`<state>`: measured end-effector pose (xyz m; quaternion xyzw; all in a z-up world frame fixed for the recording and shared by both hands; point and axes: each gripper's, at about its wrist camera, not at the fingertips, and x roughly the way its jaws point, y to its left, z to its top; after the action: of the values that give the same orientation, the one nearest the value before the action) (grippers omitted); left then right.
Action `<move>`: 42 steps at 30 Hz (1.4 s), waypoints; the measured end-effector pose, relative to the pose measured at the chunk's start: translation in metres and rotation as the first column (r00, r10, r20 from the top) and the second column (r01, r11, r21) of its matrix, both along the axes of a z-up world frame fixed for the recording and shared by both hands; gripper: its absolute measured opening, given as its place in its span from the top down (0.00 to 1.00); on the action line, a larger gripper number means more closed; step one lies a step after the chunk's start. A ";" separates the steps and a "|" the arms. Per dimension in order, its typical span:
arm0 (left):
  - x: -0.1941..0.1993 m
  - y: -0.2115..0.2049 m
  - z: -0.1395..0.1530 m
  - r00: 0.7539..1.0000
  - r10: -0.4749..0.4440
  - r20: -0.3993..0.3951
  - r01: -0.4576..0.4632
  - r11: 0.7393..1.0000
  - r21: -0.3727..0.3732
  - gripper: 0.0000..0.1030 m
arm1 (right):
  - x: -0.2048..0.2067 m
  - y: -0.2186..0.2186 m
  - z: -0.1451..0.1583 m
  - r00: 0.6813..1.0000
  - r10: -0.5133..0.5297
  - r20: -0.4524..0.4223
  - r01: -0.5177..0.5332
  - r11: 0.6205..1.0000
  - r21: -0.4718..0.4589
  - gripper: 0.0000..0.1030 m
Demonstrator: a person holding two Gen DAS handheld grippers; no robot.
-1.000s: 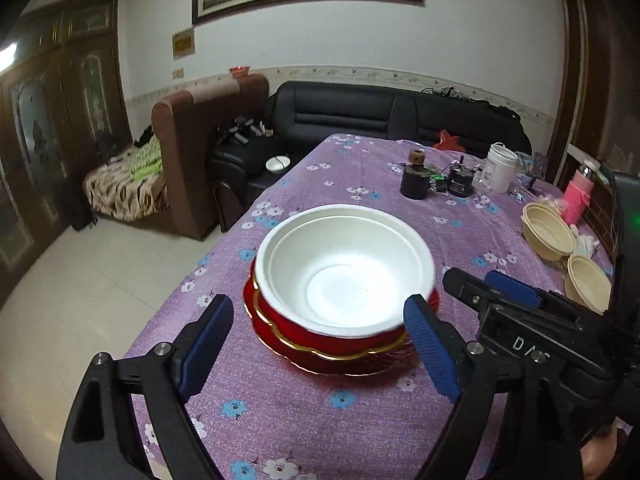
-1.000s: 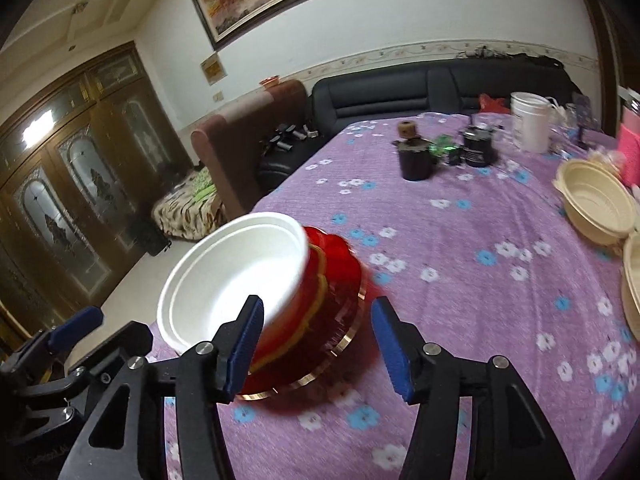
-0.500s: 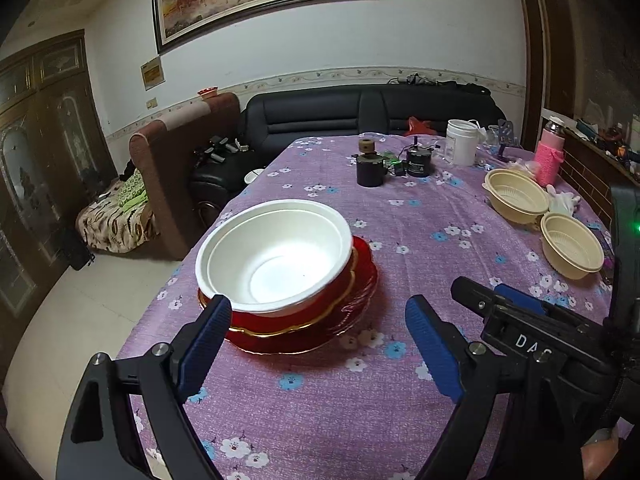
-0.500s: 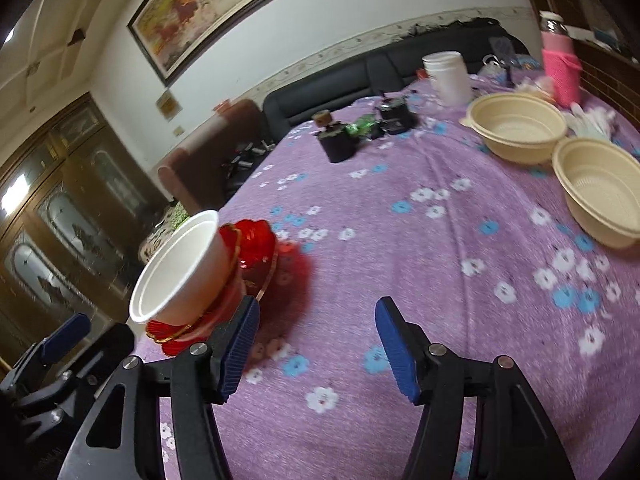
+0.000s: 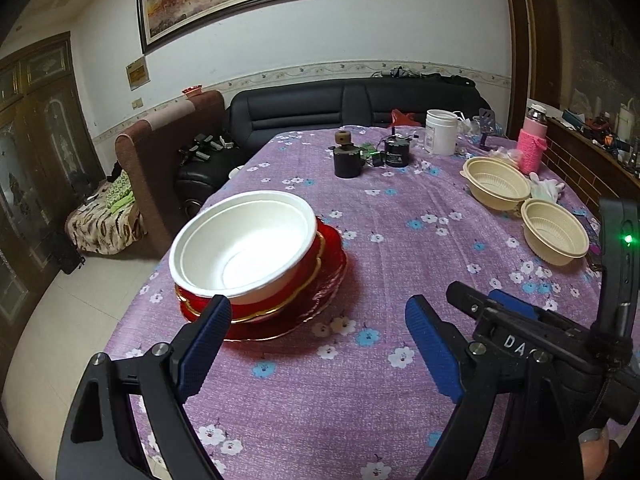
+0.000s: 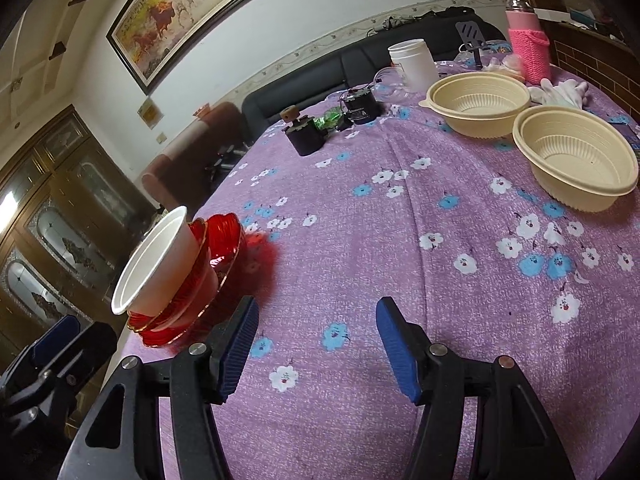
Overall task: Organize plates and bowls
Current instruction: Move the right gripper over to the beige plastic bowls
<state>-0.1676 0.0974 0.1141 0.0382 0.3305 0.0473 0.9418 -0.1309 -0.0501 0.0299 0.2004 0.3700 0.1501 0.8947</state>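
A white bowl [image 5: 244,244] sits in a red bowl [image 5: 312,256] on a red plate [image 5: 320,296] near the table's left edge; the stack also shows in the right wrist view [image 6: 160,264]. Two cream bowls stand at the right, a far one [image 5: 498,184] [image 6: 476,98] and a near one [image 5: 554,232] [image 6: 576,156]. My left gripper [image 5: 316,344] is open and empty, just in front and to the right of the stack. My right gripper [image 6: 316,344] is open and empty over the tablecloth, right of the stack and well short of the cream bowls.
A purple flowered tablecloth [image 5: 400,240] covers the table. At its far end stand a black grinder [image 5: 346,158], a black pot [image 5: 396,152], a white jar [image 5: 440,132] and a pink bottle [image 5: 534,144]. White gloves [image 6: 560,90] lie beside the far cream bowl.
Both grippers have drawn back and swung right, away from the stack. The cream bowls have come into fuller view. Both stay open.
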 end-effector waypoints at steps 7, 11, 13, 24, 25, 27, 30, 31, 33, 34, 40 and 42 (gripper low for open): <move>0.004 -0.016 0.000 0.995 -0.090 0.041 0.094 0.989 -0.118 0.14 | -0.016 -0.024 -0.004 0.996 -0.087 -0.007 0.086 0.991 -0.101 0.36; 0.014 -0.043 -0.005 0.982 -0.183 0.036 0.187 0.972 -0.142 0.14 | -0.031 -0.058 -0.001 0.983 -0.184 -0.009 0.182 0.976 -0.123 0.37; 0.019 -0.056 -0.008 0.973 -0.227 0.031 0.229 0.961 -0.152 0.14 | -0.038 -0.075 0.001 0.971 -0.239 -0.006 0.236 0.961 -0.144 0.37; 0.017 -0.078 -0.012 0.950 -0.309 0.029 0.310 0.934 -0.179 0.14 | -0.056 -0.102 0.010 0.946 -0.325 -0.014 0.318 0.932 -0.172 0.37; 0.016 -0.078 -0.011 0.950 -0.310 0.032 0.311 0.933 -0.179 0.14 | -0.056 -0.101 0.010 0.946 -0.322 -0.016 0.315 0.933 -0.173 0.37; 0.014 -0.077 -0.010 0.950 -0.309 0.040 0.311 0.933 -0.178 0.14 | -0.056 -0.097 0.010 0.948 -0.318 -0.016 0.310 0.934 -0.179 0.37; 0.012 -0.077 -0.008 0.950 -0.309 0.048 0.313 0.934 -0.174 0.14 | -0.059 -0.093 0.011 0.949 -0.315 -0.015 0.307 0.933 -0.188 0.37; 0.011 -0.077 -0.007 0.950 -0.309 0.054 0.313 0.934 -0.173 0.14 | -0.059 -0.092 0.012 0.949 -0.314 -0.014 0.306 0.933 -0.190 0.37; 0.008 -0.077 -0.003 0.949 -0.308 0.071 0.316 0.935 -0.162 0.14 | -0.063 -0.091 0.014 0.949 -0.315 -0.005 0.308 0.931 -0.195 0.37; 0.007 -0.077 -0.001 0.948 -0.306 0.083 0.315 0.937 -0.152 0.14 | -0.064 -0.090 0.016 0.949 -0.316 -0.001 0.310 0.930 -0.198 0.37; -0.009 -0.080 0.013 0.944 -0.257 0.207 0.267 0.963 -0.021 0.14 | -0.065 -0.090 0.018 0.947 -0.322 -0.001 0.316 0.928 -0.198 0.37; -0.011 -0.082 0.015 0.940 -0.258 0.223 0.265 0.964 -0.001 0.11 | -0.065 -0.092 0.018 0.944 -0.330 -0.002 0.323 0.926 -0.195 0.37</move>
<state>-0.1782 0.0159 0.1288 0.0615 0.2165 -0.0792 0.9711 -0.1961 -0.1421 0.0476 0.1745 0.3599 -0.0406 0.9156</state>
